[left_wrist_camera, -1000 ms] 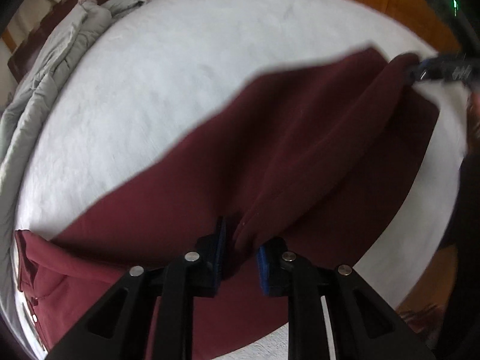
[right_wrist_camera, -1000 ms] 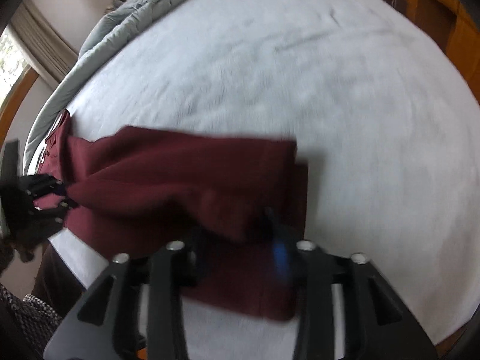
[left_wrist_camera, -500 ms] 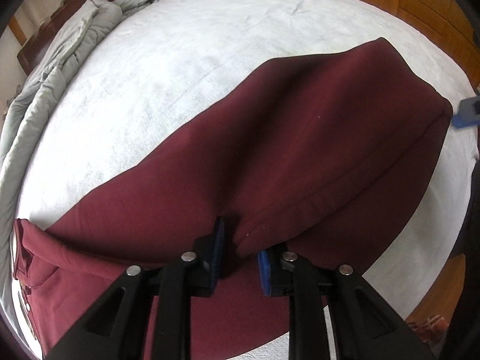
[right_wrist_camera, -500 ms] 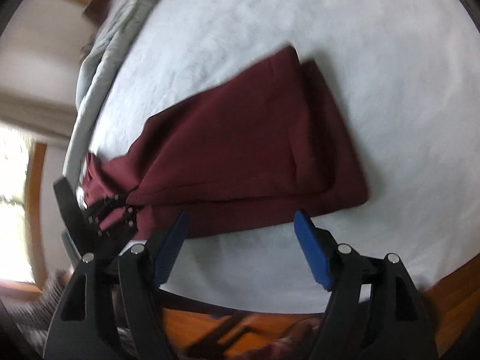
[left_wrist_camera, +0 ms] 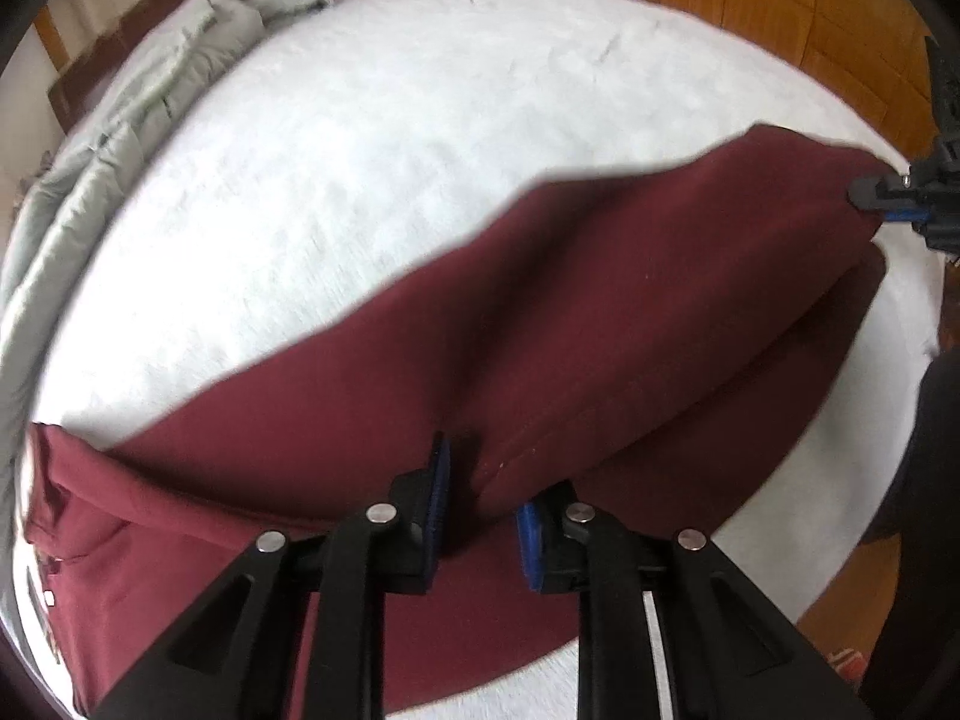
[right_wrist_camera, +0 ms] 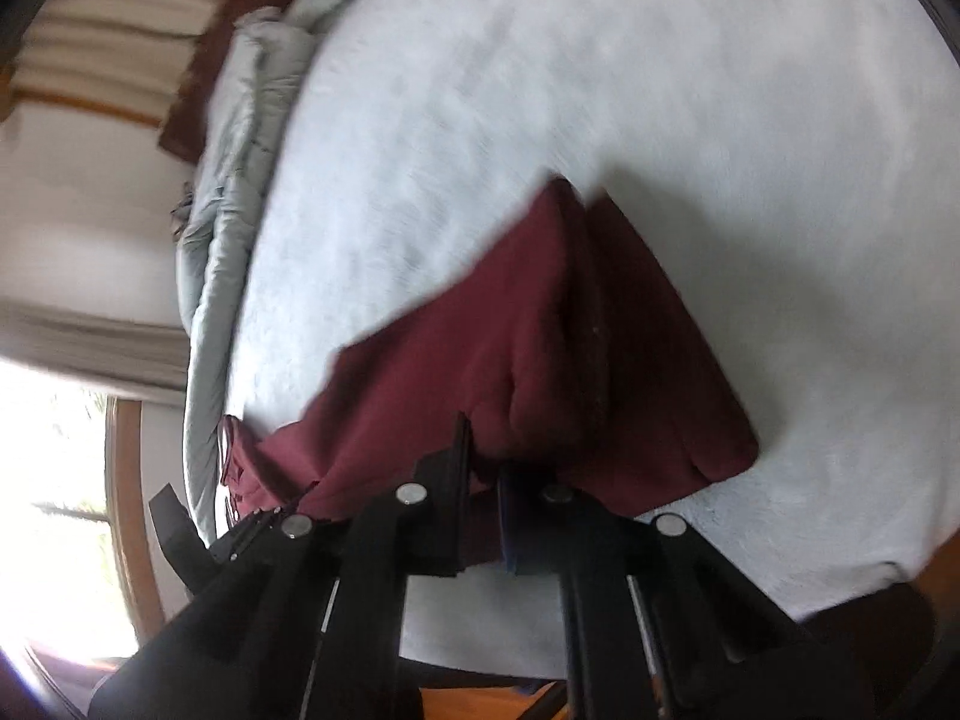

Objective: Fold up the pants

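Dark red pants [left_wrist_camera: 540, 324] lie across a white bed cover [left_wrist_camera: 420, 138], spread along the near edge of the bed, with the waistband end bunched at the far left of the left wrist view. The left gripper [left_wrist_camera: 480, 498] is clenched on a raised fold of the red cloth — the fabric rises in a ridge between its blue-padded fingers [left_wrist_camera: 441, 480]. In the same view the right gripper [left_wrist_camera: 888, 204] sits at the far right, its tips touching the other end of the pants. From the right wrist view, the right gripper [right_wrist_camera: 483, 468] is closed on an edge of the pants [right_wrist_camera: 540, 324], cloth pinched between its narrow-set fingers. A rumpled grey duvet [left_wrist_camera: 120, 138] is heaped along the far left side of the bed — well apart from the pants. The right wrist view is blurred.
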